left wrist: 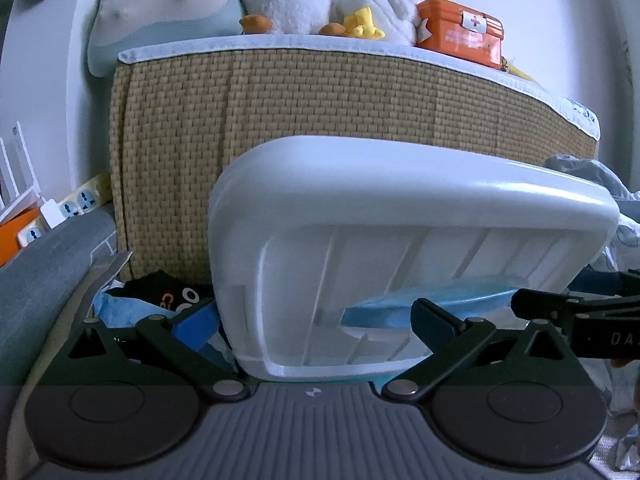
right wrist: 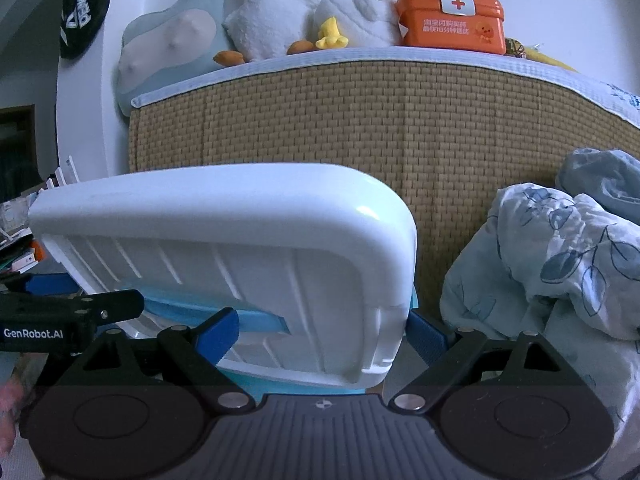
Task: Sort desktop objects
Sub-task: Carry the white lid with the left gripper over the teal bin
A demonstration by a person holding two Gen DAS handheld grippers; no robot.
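Both tongs (left wrist: 316, 320) (right wrist: 320, 332) straddle opposite ends of white bin (left wrist: 400, 208).

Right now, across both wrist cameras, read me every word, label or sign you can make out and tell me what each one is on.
"GenRobot.AI": black body of the left gripper, seen from the right wrist camera.
"DA": cut-off letters on the black right gripper, seen from the left wrist camera.
Red cross on a white patch: orange plastic first-aid box.
Chinese lines on that box: too blurred to read.
White letters on the black hanging bag: not readable.
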